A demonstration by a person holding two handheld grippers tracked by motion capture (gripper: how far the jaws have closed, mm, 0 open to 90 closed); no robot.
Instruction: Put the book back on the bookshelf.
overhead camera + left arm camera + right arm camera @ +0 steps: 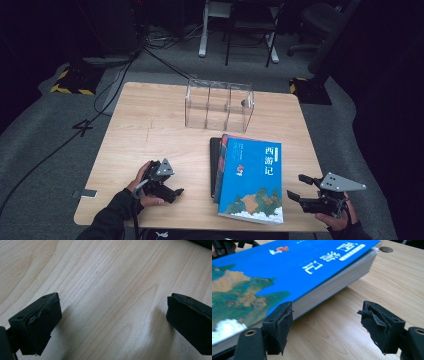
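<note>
Books (251, 177) are both flat on the table (150, 125), none in the clear rack (219, 105) yet; left gripper (172, 191) and right gripper (296, 189) both gape wide, empty.

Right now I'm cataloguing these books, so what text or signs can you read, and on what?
"西游记": white characters on the blue book's cover, upper right.
"4": dark mark on the grey floor left of the table.
Small print along the cover's left edge: too small to read.
Black book beneath: no readable text.

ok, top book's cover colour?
Bright blue, white title characters, painted landscape at the foot: top book. High view shows it best.
</note>
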